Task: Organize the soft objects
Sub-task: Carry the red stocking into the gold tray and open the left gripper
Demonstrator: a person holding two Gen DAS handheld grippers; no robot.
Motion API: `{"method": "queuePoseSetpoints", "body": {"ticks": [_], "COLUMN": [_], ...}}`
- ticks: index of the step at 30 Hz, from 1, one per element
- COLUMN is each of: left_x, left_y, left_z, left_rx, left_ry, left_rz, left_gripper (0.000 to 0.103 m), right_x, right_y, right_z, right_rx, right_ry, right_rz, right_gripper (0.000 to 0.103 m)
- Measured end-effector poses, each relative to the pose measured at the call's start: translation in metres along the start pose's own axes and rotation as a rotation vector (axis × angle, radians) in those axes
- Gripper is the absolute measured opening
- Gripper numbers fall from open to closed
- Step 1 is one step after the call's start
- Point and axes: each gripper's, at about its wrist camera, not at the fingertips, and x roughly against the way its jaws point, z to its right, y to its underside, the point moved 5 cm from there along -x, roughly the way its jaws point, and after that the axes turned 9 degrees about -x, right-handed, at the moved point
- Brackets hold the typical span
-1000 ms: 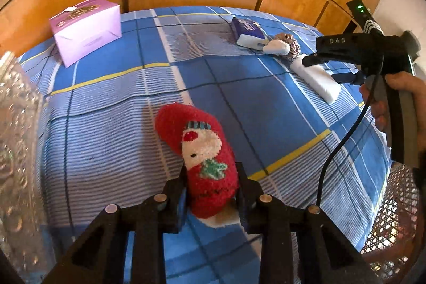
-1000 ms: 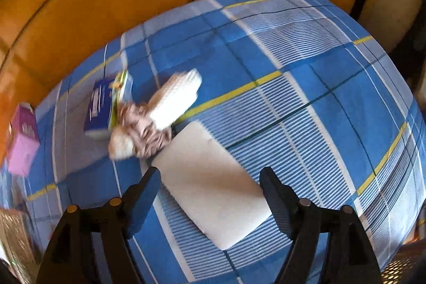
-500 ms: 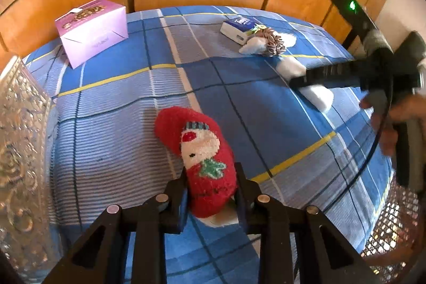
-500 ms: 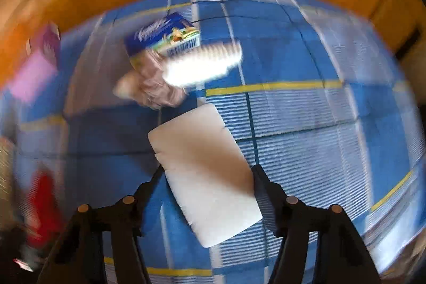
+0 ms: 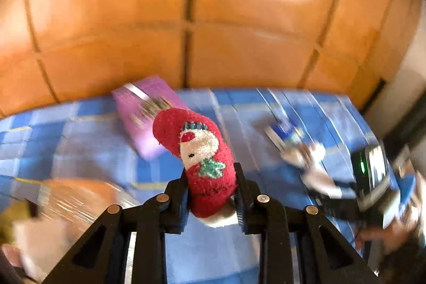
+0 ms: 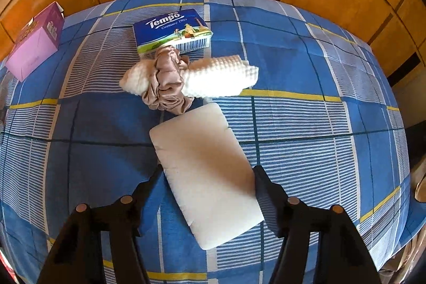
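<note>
Lifted off the blue plaid cloth [image 6: 306,65] since earlier: red sock [image 5: 205,161], clamped in left gripper [image 5: 210,193]. Right gripper [image 6: 207,177] part-open, straddling white pad [image 6: 205,169] lying near on cloth; contact unclear.

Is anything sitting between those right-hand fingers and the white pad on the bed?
Nothing visible. The right gripper has a finger on each side of the white pad; the scrunchie lies just beyond its far end.

Scrunchie [image 6: 166,83] around rolled towel [image 6: 213,77] (tissue pack [image 6: 171,29] just behind).
</note>
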Motion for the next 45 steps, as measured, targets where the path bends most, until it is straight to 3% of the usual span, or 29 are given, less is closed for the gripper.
{"method": "queuePoseSetpoints", "body": {"ticks": [3, 7, 12, 17, 23, 27, 34, 36, 38, 41, 45], "left_x": [0.023, 0.055, 0.099, 0.126, 0.147, 0.158, 0.172, 0.176, 0.18, 0.185, 0.187], "left_y": [-0.012, 0.002, 0.057, 0.127, 0.198, 0.227, 0.244, 0.245, 0.248, 0.252, 0.257], "left_z": [-0.048, -0.116, -0.191, -0.235, -0.252, -0.249, -0.244, -0.243, -0.244, -0.245, -0.246], "left_rx": [0.045, 0.123, 0.21, 0.269, 0.327, 0.344, 0.342, 0.345, 0.352, 0.359, 0.367], "left_ry": [-0.096, -0.216, -0.363, -0.494, -0.559, -0.575, -0.577, -0.58, -0.584, -0.592, -0.587], "left_rz": [0.049, 0.078, 0.082, 0.042, 0.022, 0.028, 0.052, 0.064, 0.077, 0.092, 0.088], "left_gripper": [0.028, 0.028, 0.028, 0.03, 0.032, 0.032, 0.036, 0.04, 0.053, 0.062, 0.066], "right_x": [0.0, 0.005, 0.002, 0.003, 0.006, 0.007, 0.008, 0.007, 0.008, 0.009, 0.01], "right_y": [0.003, 0.009, 0.006, 0.007, 0.011, 0.012, 0.012, 0.011, 0.013, 0.014, 0.015], "right_z": [-0.001, -0.003, -0.001, -0.004, -0.008, -0.009, -0.008, -0.008, -0.009, -0.01, -0.011], "right_rx": [0.008, -0.008, -0.001, 0.029, 0.045, 0.045, 0.042, 0.041, 0.039, 0.037, 0.033], "right_ry": [0.004, -0.002, 0.001, 0.021, 0.039, 0.053, 0.076, 0.08, 0.085, 0.093, 0.098], "right_rz": [0.006, 0.002, 0.012, 0.039, 0.064, 0.077, 0.094, 0.097, 0.103, 0.112, 0.118], "right_gripper": [0.065, 0.066, 0.066, 0.066, 0.066, 0.066, 0.065, 0.065, 0.065, 0.064, 0.064]}}
